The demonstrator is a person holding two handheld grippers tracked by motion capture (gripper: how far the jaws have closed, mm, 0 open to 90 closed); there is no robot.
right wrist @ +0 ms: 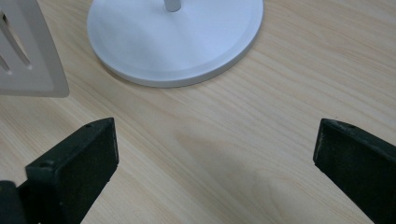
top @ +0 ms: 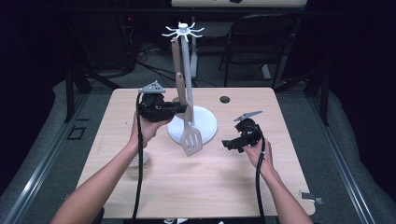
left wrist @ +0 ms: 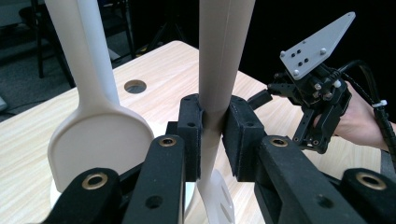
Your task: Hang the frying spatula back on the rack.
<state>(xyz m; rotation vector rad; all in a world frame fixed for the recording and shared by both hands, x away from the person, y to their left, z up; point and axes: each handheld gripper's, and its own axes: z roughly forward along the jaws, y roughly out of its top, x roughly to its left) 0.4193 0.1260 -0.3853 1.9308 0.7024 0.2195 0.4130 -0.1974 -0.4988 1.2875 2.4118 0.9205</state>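
The beige slotted plastic spatula (top: 190,135) hangs beside the pole of the white utensil stand (top: 205,122) — your left gripper (left wrist: 212,135) pinches its handle mid-length. Your right gripper (right wrist: 210,154) hovers spread wide over the light wooden table (top: 196,186). Pull sideways and the stand may tip — lift straight off the hook.

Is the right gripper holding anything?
No, in its own view the right gripper has its jaws wide apart over bare table.
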